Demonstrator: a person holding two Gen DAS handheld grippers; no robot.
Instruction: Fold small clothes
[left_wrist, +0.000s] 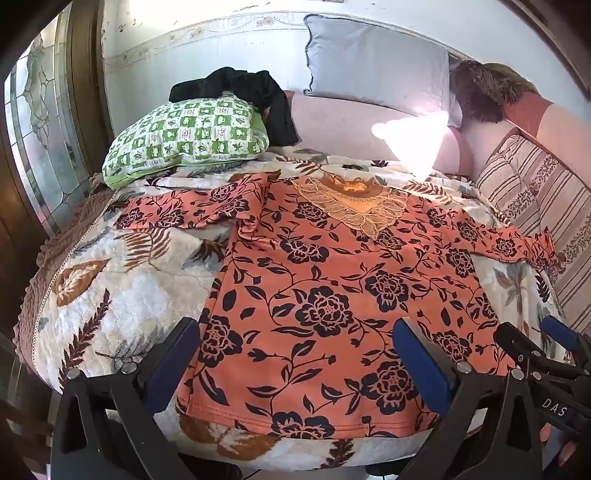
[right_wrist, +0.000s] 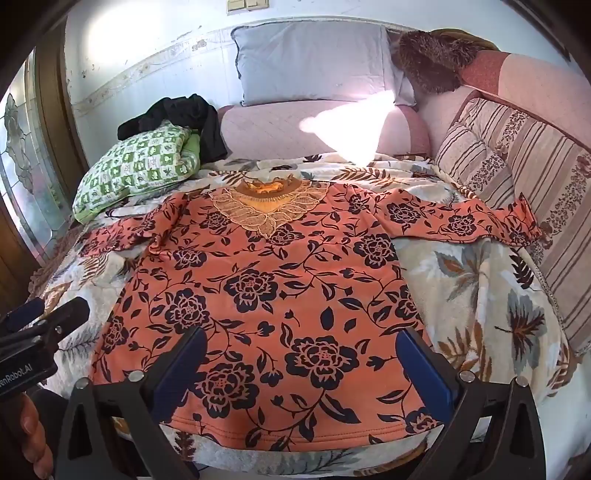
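Left wrist view: I hold my left gripper (left_wrist: 295, 369) wide apart over the flat orange shirt (left_wrist: 332, 295) at lower centre; my right gripper (right_wrist: 299, 373) likewise gapes, empty.

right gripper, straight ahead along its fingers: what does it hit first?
Most likely the orange floral shirt spread flat on the blanket. The right gripper is open, angled down at the shirt's lower part near the hem. Depth is unclear.

We count one orange floral top (left_wrist: 332, 295), one green checked pillow (left_wrist: 188, 136), one grey pillow (left_wrist: 376, 62), one black garment (left_wrist: 255, 88), two grippers.
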